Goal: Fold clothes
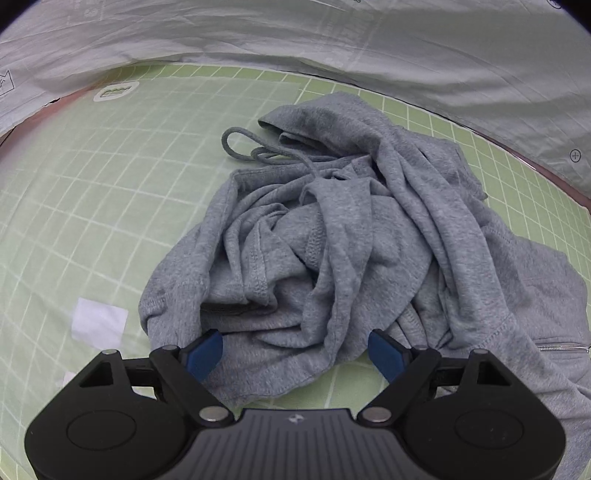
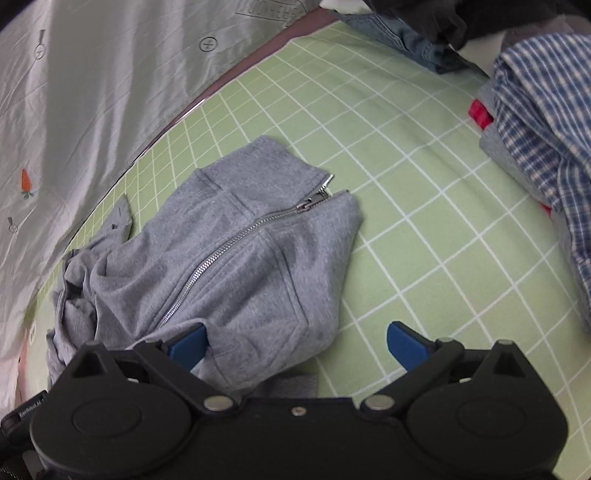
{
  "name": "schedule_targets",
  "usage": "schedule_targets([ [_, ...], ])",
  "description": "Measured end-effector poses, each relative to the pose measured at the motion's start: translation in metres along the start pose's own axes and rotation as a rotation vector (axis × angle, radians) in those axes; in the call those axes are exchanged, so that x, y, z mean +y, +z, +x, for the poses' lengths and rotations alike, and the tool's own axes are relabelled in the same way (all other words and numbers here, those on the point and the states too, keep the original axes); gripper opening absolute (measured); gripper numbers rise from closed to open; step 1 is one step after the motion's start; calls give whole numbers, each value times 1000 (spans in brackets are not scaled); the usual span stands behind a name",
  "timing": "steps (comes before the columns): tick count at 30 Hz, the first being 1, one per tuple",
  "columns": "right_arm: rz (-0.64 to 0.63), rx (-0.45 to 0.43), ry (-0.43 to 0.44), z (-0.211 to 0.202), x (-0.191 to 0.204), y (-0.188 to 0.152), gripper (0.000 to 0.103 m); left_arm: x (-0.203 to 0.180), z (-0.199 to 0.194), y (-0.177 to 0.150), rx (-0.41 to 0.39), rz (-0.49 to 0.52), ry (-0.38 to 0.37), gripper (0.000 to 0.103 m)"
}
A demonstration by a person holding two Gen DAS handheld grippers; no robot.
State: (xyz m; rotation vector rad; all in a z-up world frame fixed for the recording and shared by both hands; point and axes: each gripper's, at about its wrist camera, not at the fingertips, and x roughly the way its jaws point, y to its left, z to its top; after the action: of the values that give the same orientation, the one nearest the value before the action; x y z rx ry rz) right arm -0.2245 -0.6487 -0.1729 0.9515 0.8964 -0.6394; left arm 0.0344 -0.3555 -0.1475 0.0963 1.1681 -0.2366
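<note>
A grey zip hoodie [image 1: 332,236] lies crumpled on a green gridded mat [image 1: 110,192], its drawstring [image 1: 251,147] looped at the far side. My left gripper [image 1: 295,350] hangs open just above the near edge of the heap, with cloth between the blue pads but not clamped. In the right wrist view the hoodie's lower front [image 2: 236,258] lies flatter, and its silver zipper [image 2: 236,243] runs diagonally. My right gripper [image 2: 295,347] is open over the near hem, its left pad [image 2: 186,349] against the cloth and the right pad [image 2: 406,347] over bare mat.
A pale printed sheet [image 1: 295,37] borders the mat's far edge. A white patch [image 1: 98,321] lies on the mat left of the hoodie. A pile of other clothes, with a blue checked shirt [image 2: 546,122] and denim [image 2: 406,33], sits at the right. Open mat [image 2: 424,184] lies between.
</note>
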Motion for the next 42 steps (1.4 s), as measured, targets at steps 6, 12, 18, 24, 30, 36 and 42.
schedule_targets([
  [6, 118, -5, 73, -12, -15, -4, 103, -4, 5, 6, 13, 39, -1, 86],
  [12, 190, -51, 103, -29, -28, -3, 103, -11, 0, 1, 6, 46, -34, 86],
  [18, 52, -86, 13, -22, -19, 12, 103, -14, -12, 5, -33, 36, -85, 91],
  [24, -198, -98, -63, 17, 10, 40, 103, 3, 5, 20, -4, -76, -57, 92],
  [30, -373, -122, -65, 78, 43, 83, 103, 3, 19, 29, 13, -64, 12, 92],
  [36, -545, -122, -36, 126, 94, 102, 103, -3, 33, 30, 36, -43, 34, 92],
  [42, -732, -117, -7, 139, 123, 89, 103, -18, 44, 38, 16, 56, 81, 92],
])
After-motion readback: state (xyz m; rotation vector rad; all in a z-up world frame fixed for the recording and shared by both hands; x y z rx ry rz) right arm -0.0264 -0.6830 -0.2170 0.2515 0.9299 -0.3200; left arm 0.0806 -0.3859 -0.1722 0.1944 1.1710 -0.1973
